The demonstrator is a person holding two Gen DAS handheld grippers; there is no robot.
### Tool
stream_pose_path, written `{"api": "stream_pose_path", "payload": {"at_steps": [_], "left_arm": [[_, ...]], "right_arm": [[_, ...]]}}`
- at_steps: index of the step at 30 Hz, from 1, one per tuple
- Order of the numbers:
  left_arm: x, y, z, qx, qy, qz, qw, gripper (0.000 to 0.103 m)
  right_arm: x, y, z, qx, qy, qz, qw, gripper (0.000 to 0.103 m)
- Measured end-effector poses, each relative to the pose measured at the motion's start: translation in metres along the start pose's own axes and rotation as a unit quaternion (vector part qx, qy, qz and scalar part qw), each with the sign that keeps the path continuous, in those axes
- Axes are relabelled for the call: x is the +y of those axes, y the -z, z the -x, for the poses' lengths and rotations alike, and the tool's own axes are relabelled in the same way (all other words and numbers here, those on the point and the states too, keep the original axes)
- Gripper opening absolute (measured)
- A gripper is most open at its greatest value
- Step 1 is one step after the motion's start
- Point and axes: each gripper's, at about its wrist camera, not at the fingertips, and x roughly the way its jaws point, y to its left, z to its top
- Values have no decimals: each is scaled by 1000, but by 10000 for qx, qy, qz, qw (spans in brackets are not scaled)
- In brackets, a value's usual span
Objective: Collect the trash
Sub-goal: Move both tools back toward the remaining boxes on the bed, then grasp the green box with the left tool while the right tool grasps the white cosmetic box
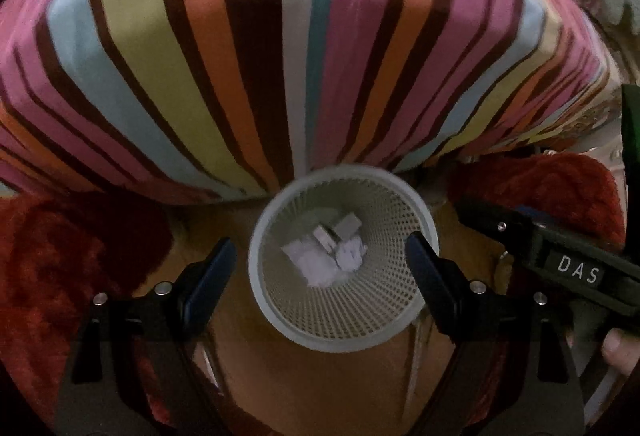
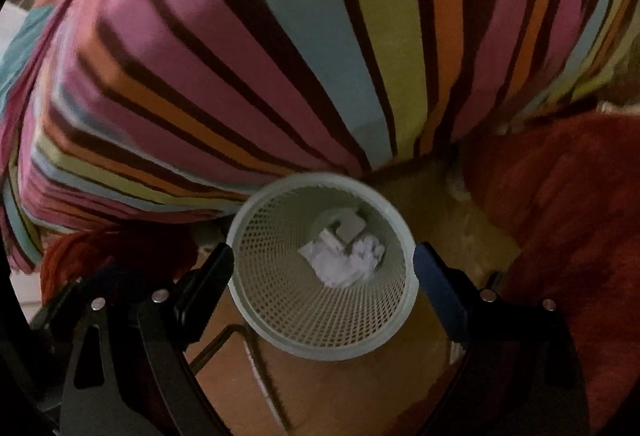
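A pale mesh wastebasket (image 1: 280,310) stands on the floor at the foot of a striped bed; it also shows in the right wrist view (image 2: 256,300). Crumpled white paper (image 1: 320,264) and small grey box-like scraps (image 1: 346,226) lie at its bottom, and the paper shows in the right wrist view too (image 2: 340,268). My left gripper (image 1: 320,260) is open and empty above the basket mouth. My right gripper (image 2: 324,268) is open and empty above the same basket. The right gripper's body, marked DAS, shows at the right of the left wrist view (image 1: 560,260).
A bed with a striped multicoloured cover (image 1: 280,56) rises just behind the basket. Red fuzzy fabric lies to the left (image 1: 60,256) and right (image 2: 560,216). The floor (image 1: 304,388) is orange-brown. A thin wire frame (image 2: 224,344) lies on the floor by the basket.
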Motion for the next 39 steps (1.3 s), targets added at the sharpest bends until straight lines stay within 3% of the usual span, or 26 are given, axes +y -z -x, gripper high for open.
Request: {"api": "stream_pose_path", "payload": {"at_steps": [8,19,29,39], "left_arm": [[2,-7,33,-697,-66,-104,9975,84],[7,-31,66,-1304,4,-63,9914,84],[21,-76,90,-1718,89,148,9850,84],[19,-124,96,-1931,248,172,9807,84]], "right_arm": [[12,-7,44,-1017,76,427,9939,87],[29,-29,88,-2302,-18,978,9682,87],[45,-58,102,-2633,-138,1301,9558,87],[54,-86,100,-2636,-168,1380,9546,87]]}}
